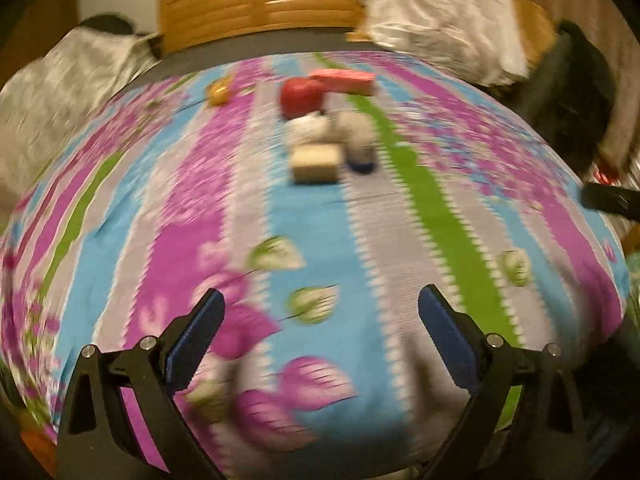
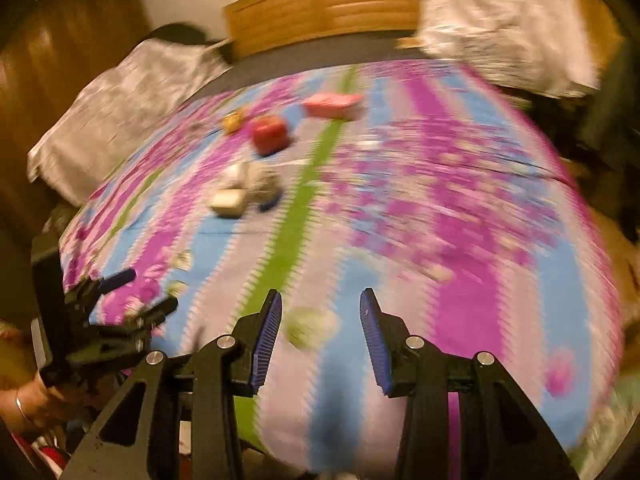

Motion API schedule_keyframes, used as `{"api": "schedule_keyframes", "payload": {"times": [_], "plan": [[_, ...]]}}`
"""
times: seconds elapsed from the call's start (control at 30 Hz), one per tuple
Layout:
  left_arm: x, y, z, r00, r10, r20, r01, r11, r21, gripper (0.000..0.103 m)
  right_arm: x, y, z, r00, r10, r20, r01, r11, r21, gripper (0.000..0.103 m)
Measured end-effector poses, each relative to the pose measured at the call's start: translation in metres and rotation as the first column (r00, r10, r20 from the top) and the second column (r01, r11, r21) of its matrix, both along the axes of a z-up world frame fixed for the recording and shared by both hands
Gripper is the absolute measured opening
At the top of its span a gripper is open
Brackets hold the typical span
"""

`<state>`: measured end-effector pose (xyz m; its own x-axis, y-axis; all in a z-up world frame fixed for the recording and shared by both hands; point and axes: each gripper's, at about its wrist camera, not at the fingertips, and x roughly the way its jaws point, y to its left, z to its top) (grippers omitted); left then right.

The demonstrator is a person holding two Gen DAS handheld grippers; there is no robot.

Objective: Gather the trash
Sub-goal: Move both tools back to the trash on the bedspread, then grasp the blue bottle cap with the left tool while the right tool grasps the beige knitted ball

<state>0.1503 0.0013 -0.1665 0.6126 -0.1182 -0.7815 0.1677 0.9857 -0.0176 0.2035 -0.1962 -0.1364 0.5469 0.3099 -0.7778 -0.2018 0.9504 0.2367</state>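
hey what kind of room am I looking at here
Most likely a bedroom. A bed with a striped floral bedsheet fills the view, a wooden headboard stands at its far end, and pillows lie on either side of it. The pictures are blurred.

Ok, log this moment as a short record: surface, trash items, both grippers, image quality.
surface: bed with striped floral sheet
trash: cluster mid-bed: red piece, pink box, beige block, two pale crumpled lumps; yellow piece apart to the left
left gripper: open, empty
right gripper: open, empty, jaws narrower than the left's
image quality: blurred; item types unclear
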Motion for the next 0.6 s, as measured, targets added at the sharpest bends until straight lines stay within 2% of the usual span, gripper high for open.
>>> {"api": "schedule_keyframes", "payload": {"times": [0.13, 0.2, 0.4, 0.47, 0.53, 0.6], "plan": [[0.000, 0.029, -0.006, 0.998, 0.057, -0.013, -0.058, 0.998, -0.029, 0.094, 0.069, 0.051, -0.011, 0.995, 0.095, 0.016, -0.095, 0.995, 0.031, 0.045], [0.000, 0.043, -0.008, 0.997, 0.076, -0.012, -0.076, 0.997, -0.030, 0.094, 0.107, 0.076, -0.022, 0.993, 0.121, 0.009, -0.121, 0.993, 0.014, 0.051], [0.009, 0.072, -0.011, 0.992, 0.127, 0.006, -0.127, 0.992, -0.016, 0.094, 0.179, 0.099, -0.070, 0.991, 0.100, -0.084, -0.099, 0.995, 0.016, 0.054], [0.015, 0.080, -0.015, 0.990, 0.144, -0.002, -0.144, 0.989, -0.019, 0.094, 0.186, 0.096, -0.087, 0.987, 0.098, -0.125, -0.095, 0.995, 0.032, 0.039], [0.019, 0.085, -0.018, 0.987, 0.159, -0.012, -0.160, 0.987, -0.028, 0.094, 0.178, 0.083, -0.086, 0.991, 0.071, -0.117, -0.060, 0.994, 0.095, 0.025], [0.021, 0.085, -0.019, 0.987, 0.163, -0.010, -0.163, 0.986, -0.034, 0.094, 0.162, 0.069, -0.077, 0.995, 0.034, -0.091, -0.025, 0.995, 0.099, 0.025]]}}
